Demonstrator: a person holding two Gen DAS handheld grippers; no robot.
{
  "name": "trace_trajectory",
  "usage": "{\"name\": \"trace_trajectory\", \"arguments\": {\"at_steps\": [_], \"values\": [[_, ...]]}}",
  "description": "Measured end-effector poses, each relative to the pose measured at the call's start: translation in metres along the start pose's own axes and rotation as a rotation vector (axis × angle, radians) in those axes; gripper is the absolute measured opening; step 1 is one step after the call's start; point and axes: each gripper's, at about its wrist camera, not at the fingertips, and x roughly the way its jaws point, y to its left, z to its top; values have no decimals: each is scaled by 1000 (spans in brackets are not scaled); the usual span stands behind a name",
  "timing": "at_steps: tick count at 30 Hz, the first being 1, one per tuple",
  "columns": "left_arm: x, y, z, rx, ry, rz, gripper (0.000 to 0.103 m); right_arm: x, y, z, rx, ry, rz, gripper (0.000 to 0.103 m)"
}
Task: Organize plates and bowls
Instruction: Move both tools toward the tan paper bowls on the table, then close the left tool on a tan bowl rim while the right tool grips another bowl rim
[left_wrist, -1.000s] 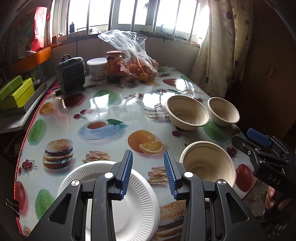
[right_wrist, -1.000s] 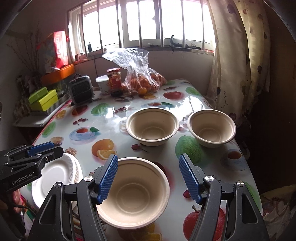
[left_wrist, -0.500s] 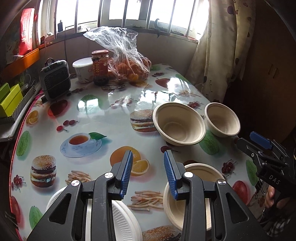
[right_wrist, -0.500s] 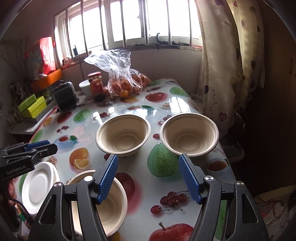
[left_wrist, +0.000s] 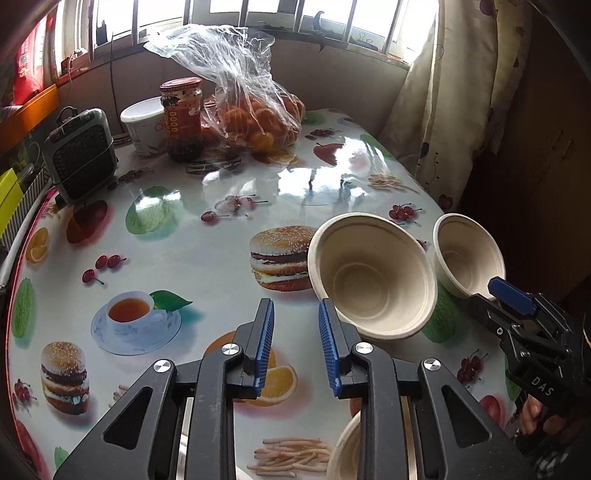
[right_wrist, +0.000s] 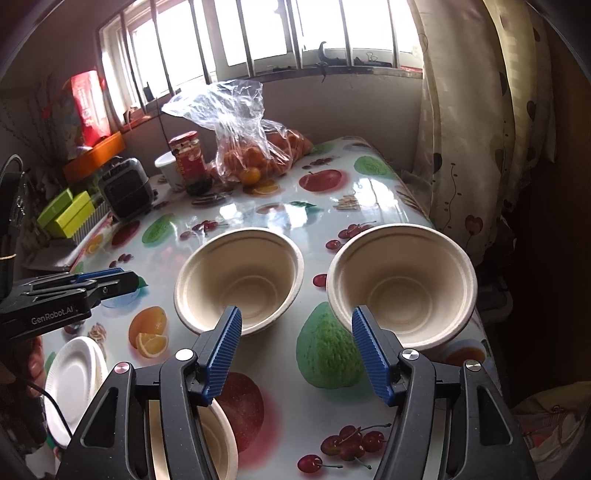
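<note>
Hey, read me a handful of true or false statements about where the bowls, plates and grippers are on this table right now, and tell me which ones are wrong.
1. Three beige bowls sit on the table. True: the middle bowl, the far right bowl and a near bowl partly hidden behind the right gripper.
2. The right gripper is clamped on a bowl rim. False: its jaws are open and hold nothing.
3. The white plates lie near the table's left edge. True.
4. The left gripper holds a plate. False: its jaws are apart and empty.
5. The middle bowl is stacked inside the far right bowl. False: they sit side by side, apart.
</note>
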Motion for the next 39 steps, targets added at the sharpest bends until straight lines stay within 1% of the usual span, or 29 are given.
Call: {"name": "trace_trajectory", "arguments": {"at_steps": [1,5,8,15,23,25,28,30,32,34,37,39], "values": [[3,0,1,2,2,-3,25,3,0,0,3,8,3,48],[17,1,6,-2,23,-12,25,15,-1,3,13,25,24,44],[23,0,9,6,29,-18,24,21,-2,5,22,36,36,39],[34,3,14,-10,48,-29,24,33,-3,10,24,54,48,39],[49,10,19,-59,73,-46,24,47,-7,12,50,82,67,39],[51,12,19,-69,76,-53,24,49,-7,12,53,88,81,37],[49,13,20,-92,72,-66,24,51,-8,13,65,87,96,36],[47,12,21,-84,61,-82,24,52,-8,14,68,87,102,36],[47,11,23,-74,61,-71,24,55,-7,14,66,94,100,33],[49,13,24,-81,64,-77,24,56,-9,15,73,94,104,33],[53,16,25,-93,74,-63,24,58,-10,15,80,95,105,32],[55,19,24,-111,86,-71,24,59,-11,15,85,98,112,29]]}}
